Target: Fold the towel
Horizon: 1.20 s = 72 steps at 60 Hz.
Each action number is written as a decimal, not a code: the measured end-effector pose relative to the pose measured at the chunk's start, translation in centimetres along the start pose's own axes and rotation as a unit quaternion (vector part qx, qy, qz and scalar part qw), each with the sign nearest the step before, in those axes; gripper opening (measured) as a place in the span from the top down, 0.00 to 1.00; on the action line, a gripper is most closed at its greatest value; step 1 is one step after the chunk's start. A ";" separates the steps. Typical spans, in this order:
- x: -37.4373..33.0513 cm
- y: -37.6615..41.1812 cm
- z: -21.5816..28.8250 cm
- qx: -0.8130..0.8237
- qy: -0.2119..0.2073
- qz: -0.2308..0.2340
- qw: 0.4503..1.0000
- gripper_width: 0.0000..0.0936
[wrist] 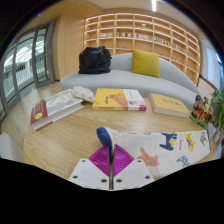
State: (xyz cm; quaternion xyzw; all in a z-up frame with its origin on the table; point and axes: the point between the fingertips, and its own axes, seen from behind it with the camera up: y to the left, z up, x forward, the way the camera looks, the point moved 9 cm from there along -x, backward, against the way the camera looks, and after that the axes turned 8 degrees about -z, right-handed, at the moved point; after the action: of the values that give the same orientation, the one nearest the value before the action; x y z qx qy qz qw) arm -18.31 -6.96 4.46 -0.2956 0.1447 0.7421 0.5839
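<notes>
One towel [165, 146], printed, lies on the counter [60, 140] near its front edge, just ahead-right of the claw [111, 172]. Claw looks pinched on the towel's near corner, blue fold lifted. Folding barely begun; most still spread flat. Books [120, 98] beyond.

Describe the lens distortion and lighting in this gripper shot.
Gripper view: strong fisheye bend, so the wooden table edge and bookshelf curve; a ceiling light glares above the shelf; daylight enters through the windows; the towel and the gripper, its pink pads together, look evenly lit.
</notes>
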 end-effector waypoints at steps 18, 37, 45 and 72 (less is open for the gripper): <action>-10.6 2.1 7.2 0.121 -0.060 0.161 0.978 0.97; -7.5 -13.9 9.4 0.144 -0.083 0.065 0.984 0.97; -3.1 -21.4 5.2 0.128 -0.045 -0.009 0.991 0.94; -10.3 -30.3 0.6 0.064 -0.066 -0.141 0.986 0.09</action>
State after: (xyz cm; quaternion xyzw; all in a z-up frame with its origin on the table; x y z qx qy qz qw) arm 11.89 -6.26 15.10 -0.2253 0.1097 0.6592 0.7090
